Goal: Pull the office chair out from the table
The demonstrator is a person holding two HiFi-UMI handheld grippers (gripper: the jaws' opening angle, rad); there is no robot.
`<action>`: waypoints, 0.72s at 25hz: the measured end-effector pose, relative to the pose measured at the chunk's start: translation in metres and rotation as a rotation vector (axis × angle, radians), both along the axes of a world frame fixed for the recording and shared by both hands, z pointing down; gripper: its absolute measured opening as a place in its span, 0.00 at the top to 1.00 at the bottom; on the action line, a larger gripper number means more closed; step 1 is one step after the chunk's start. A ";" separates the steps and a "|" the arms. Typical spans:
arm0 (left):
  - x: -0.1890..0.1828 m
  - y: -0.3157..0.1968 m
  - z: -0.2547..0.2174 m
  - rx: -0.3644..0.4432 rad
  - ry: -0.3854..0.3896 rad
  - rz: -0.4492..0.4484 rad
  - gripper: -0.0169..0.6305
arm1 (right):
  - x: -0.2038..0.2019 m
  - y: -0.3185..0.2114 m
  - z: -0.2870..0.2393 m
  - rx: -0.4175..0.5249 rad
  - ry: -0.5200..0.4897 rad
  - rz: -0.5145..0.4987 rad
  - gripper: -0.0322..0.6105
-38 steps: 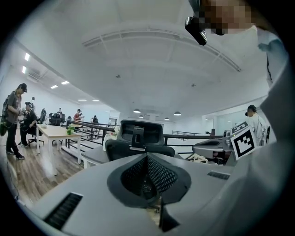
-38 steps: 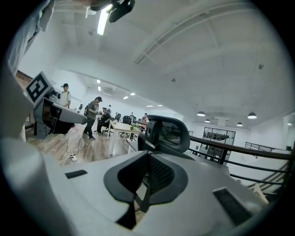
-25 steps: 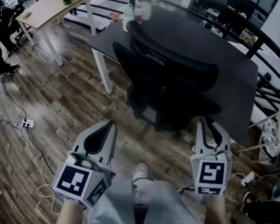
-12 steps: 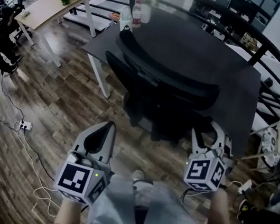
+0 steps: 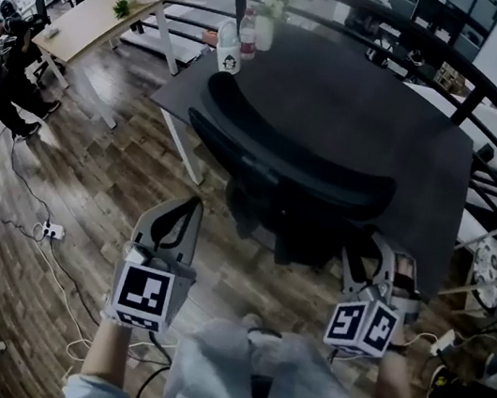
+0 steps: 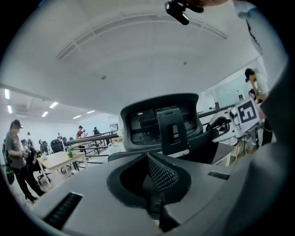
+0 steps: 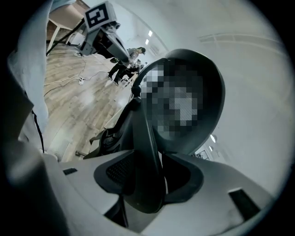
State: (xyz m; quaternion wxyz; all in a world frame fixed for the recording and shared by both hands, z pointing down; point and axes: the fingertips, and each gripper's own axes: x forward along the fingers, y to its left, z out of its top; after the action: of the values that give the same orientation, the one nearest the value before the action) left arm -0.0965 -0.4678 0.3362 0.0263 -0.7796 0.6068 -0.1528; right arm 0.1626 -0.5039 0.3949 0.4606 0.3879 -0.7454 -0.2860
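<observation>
The right gripper (image 7: 143, 184) has its jaws closed on a dark, curved strut of the office chair (image 7: 143, 138), which runs straight down between the two pads. In the head view this gripper (image 5: 381, 260) sits at the right end of the chair's backrest.

The left gripper (image 6: 159, 173) has its jaws pressed together with nothing between them. Its ribbed pad points at the chair's mesh back (image 6: 161, 122) without touching it. In the head view, the left gripper (image 5: 188, 209) hangs over the wooden floor (image 5: 91, 175), near the chair's left side but apart from it.

The office chair (image 5: 292, 168) is black and turns its back to the person. Its curved backrest lies over the near edge of the dark counter (image 5: 378, 111) and its seat sits close in against that edge.

A few bottles (image 5: 228, 47) stand at the counter's far left corner. A dark railing (image 5: 404, 21) curves behind the counter. On the floor to the left lies a power strip (image 5: 51, 230) with trailing cables. Beyond it stands a light wooden table (image 5: 85, 17), with people (image 5: 4, 74) beside it at the left edge.
</observation>
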 end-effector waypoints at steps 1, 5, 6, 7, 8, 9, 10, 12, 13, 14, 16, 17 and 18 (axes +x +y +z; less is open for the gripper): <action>-0.004 -0.007 -0.001 0.018 -0.040 0.003 0.95 | 0.000 0.000 0.000 -0.002 0.005 -0.005 0.64; -0.022 -0.036 -0.002 0.053 -0.246 0.000 0.95 | -0.001 0.000 0.001 -0.010 0.003 -0.015 0.64; -0.026 -0.043 -0.001 0.057 -0.300 -0.002 0.91 | -0.001 0.001 0.001 -0.012 0.003 -0.015 0.64; -0.029 -0.050 0.000 0.062 -0.350 -0.004 0.91 | -0.001 0.001 0.001 -0.014 0.002 -0.016 0.64; -0.033 -0.057 0.002 0.069 -0.403 -0.005 0.91 | -0.001 0.001 0.001 -0.015 -0.001 -0.015 0.64; -0.036 -0.063 0.003 0.077 -0.461 -0.004 0.89 | -0.001 0.001 0.001 -0.016 -0.007 -0.015 0.64; -0.038 -0.070 0.004 0.084 -0.523 -0.002 0.88 | -0.001 0.001 0.001 -0.015 -0.013 -0.014 0.64; -0.044 -0.083 0.007 0.095 -0.650 0.007 0.84 | -0.003 0.001 0.002 -0.013 -0.015 -0.015 0.63; -0.046 -0.088 0.009 0.101 -0.713 0.012 0.84 | -0.004 0.001 0.003 -0.013 -0.008 -0.016 0.63; -0.047 -0.094 0.010 0.108 -0.781 0.017 0.83 | -0.005 0.000 0.004 -0.013 0.004 -0.017 0.63; -0.049 -0.105 0.015 0.123 -0.951 0.033 0.82 | -0.005 -0.002 0.006 -0.012 0.037 -0.019 0.63; -0.050 -0.110 0.020 0.123 -1.038 0.046 0.80 | -0.005 -0.003 0.007 -0.010 0.053 -0.022 0.63; -0.052 -0.113 0.025 0.114 -1.112 0.063 0.79 | -0.006 -0.004 0.007 -0.008 0.065 -0.026 0.63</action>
State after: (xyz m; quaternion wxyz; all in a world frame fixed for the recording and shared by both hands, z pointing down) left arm -0.1482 -0.5811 0.3612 0.3891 -0.5967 0.4854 -0.5068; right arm 0.1566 -0.5084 0.4023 0.4825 0.3670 -0.7361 -0.3012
